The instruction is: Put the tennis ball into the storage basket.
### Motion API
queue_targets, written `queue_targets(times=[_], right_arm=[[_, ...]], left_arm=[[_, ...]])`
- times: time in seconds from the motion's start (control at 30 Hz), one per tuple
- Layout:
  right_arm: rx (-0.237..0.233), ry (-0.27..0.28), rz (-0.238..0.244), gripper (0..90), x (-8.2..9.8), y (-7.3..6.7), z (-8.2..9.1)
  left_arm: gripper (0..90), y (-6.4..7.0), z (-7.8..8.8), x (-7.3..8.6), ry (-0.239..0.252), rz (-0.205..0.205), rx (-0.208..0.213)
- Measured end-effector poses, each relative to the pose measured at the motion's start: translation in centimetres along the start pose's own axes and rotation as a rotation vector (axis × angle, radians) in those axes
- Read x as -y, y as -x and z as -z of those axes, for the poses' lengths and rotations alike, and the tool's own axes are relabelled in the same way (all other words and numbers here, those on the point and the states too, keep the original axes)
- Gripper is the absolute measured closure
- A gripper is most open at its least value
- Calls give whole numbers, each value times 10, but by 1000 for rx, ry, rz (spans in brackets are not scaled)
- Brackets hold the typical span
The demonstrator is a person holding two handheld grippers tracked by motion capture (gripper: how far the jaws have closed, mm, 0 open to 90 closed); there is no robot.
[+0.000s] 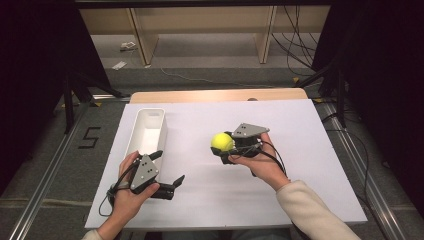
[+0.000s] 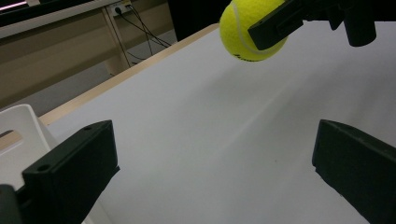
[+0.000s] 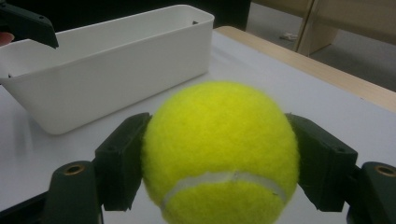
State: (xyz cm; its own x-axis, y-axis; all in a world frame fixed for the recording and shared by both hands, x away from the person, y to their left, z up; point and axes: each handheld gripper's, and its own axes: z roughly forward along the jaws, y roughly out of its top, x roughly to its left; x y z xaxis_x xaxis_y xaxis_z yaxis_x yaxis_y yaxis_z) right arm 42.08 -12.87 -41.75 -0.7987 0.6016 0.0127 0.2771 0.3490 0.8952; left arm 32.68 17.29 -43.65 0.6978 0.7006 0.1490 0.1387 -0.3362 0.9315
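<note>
The right gripper (image 1: 223, 148) pinches a yellow tennis ball (image 1: 222, 141) between its two black jaws, one pressed on each side of it; in the right gripper view the ball (image 3: 219, 149) bulges out past both jaws, and its white seam curves across the lower front. Being round, the ball has no long axis and points no way; only the seam gives it a facing, and that seam shows low in the right gripper view and near the top of the ball (image 2: 247, 35) in the left gripper view, where dark print also shows on its underside. The left gripper view also shows the ball held clear above the white table top (image 2: 210, 140), which the high view cannot settle. In the high view the ball sits near the middle of the table (image 1: 300, 130), with the right gripper's jaws pointing left toward a long white bin (image 1: 148, 131). The bin lies along the table's left side, its long axis running away from the person, and it is open at the top. The left gripper (image 1: 170, 172) rests near the table's front edge, just beside the bin's near end, its jaws spread wide with nothing between them.
</note>
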Motion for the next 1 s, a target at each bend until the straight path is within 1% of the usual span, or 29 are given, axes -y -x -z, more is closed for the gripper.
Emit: queue_targets(times=[0.8, 1.0], right_arm=[[-7, 14, -4, 269, -9, -3, -11], [-11, 20, 2, 269, -12, -6, -14]], left_arm=[[0, 0, 1, -1, 7, -1, 2], [0, 0, 1, -1, 5, -3, 5]])
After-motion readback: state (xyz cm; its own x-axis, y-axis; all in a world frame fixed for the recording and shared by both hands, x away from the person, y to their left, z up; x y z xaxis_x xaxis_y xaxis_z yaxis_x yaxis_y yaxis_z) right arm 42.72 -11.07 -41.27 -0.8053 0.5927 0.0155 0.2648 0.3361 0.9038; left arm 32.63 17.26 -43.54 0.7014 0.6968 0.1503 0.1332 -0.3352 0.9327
